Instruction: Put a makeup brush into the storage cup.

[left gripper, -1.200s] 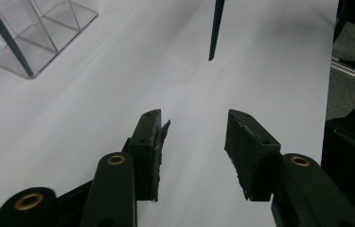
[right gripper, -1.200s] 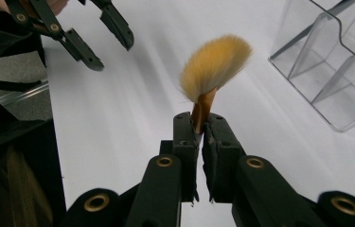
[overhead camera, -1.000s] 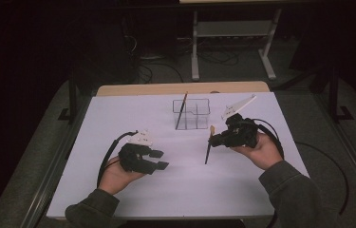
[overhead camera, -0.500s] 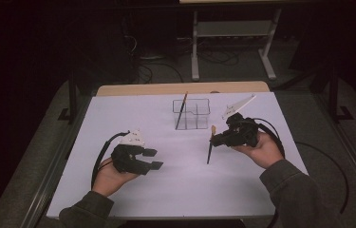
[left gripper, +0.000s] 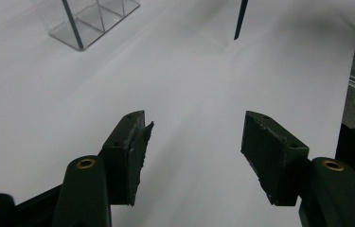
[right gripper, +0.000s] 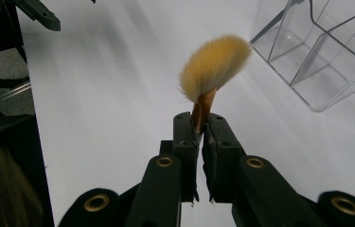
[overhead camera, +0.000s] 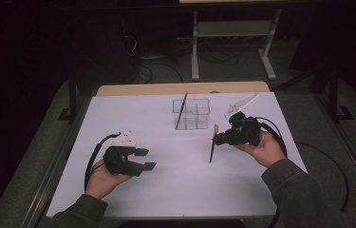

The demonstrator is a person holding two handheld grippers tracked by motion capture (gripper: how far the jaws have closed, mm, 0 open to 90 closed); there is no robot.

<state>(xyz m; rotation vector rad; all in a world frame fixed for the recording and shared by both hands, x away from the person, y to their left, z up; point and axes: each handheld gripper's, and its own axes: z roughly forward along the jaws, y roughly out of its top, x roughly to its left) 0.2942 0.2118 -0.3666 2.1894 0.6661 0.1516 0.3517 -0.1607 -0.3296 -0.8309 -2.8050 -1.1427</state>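
Observation:
My right gripper (overhead camera: 219, 138) (right gripper: 202, 126) is shut on a makeup brush (overhead camera: 212, 145) near its bristle end. The tan bristles (right gripper: 215, 66) stick up past the jaws, and the dark handle hangs down toward the white table. A clear plastic organiser (overhead camera: 192, 114) (right gripper: 324, 52) stands at the middle back of the table with another dark brush (overhead camera: 181, 110) leaning in it. My left gripper (overhead camera: 146, 159) (left gripper: 194, 151) hovers low over the front left of the table, open, with nothing between its jaws. The organiser (left gripper: 87, 21) and the held brush's handle tip (left gripper: 240, 19) appear far ahead in the left gripper view.
The white table (overhead camera: 166, 190) has a wooden strip (overhead camera: 180, 88) along its far edge. Behind it stands a metal frame (overhead camera: 232, 42) with cables on the dark floor. A dark rail (overhead camera: 52, 161) runs along the table's left side.
My left gripper has drifted toward the front left of the table and stays open. The right gripper with the brush has barely moved.

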